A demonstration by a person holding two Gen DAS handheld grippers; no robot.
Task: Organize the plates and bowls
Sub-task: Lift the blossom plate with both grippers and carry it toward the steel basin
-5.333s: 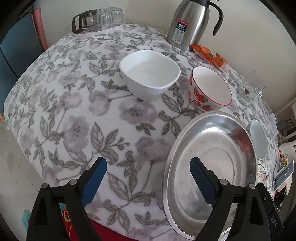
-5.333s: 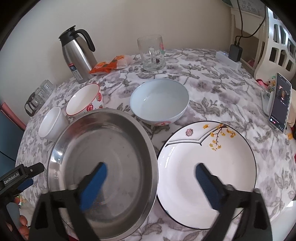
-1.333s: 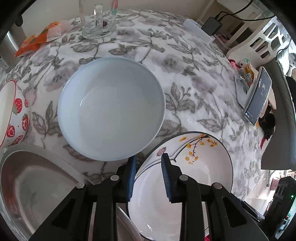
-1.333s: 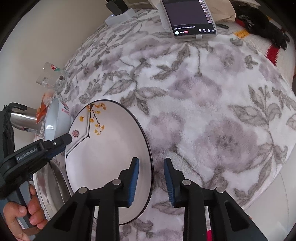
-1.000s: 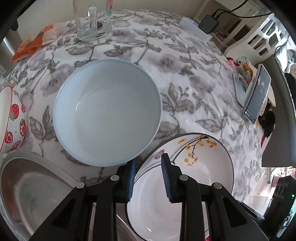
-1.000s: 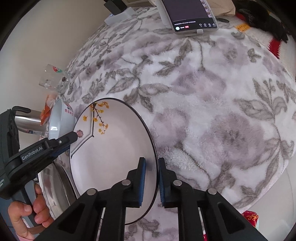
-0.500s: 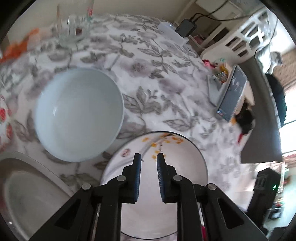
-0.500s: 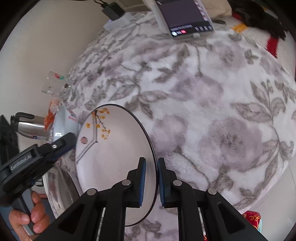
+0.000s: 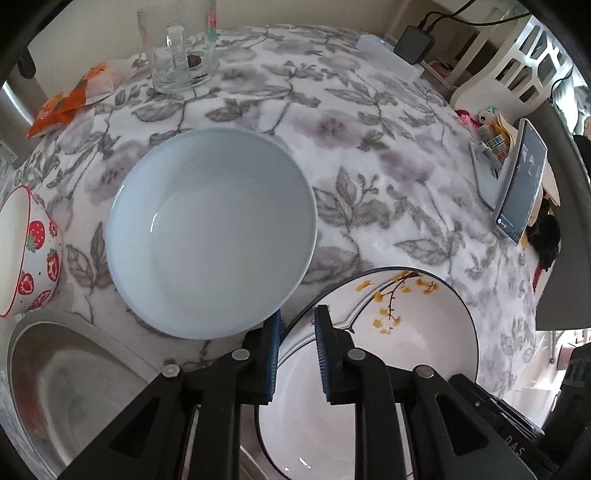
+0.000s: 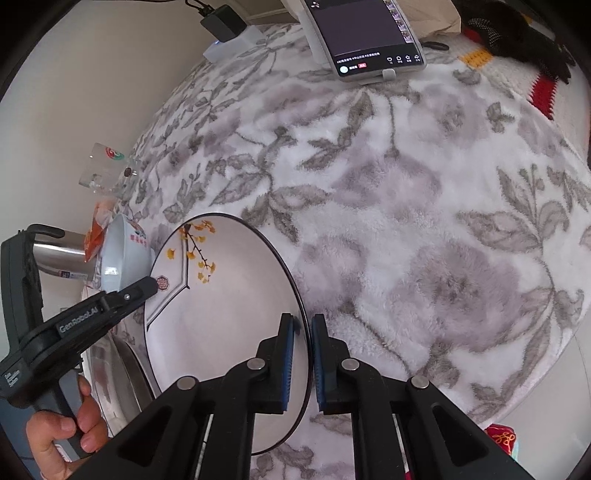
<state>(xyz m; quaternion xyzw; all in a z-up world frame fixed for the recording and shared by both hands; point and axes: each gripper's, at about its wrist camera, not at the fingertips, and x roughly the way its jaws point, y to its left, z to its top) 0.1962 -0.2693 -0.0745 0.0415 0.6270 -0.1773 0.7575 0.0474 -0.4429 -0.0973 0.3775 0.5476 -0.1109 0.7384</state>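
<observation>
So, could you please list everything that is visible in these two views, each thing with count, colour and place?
Painted plate: 1, white with dark rim and yellow flowers, near edge, gripped on two sides.
Large bowl: 1, pale blue, middle, beside the plate.
Strawberry bowl: 1, white and red, left of the large bowl.
Steel basin: 1, silver, near left.
Glass mug: 1, clear, far side.
Snack packet: 1, orange, far left.
Thermos: 1, steel, far left.
Phone: 1, dark screen, propped on the right side.
Charger: 1, black, far right.
Tablecloth: 1, white with grey flowers.
Left gripper: black, blue pads, shut on plate rim.
Right gripper: same, shut on opposite rim.
Hand: 1, holding left gripper.
</observation>
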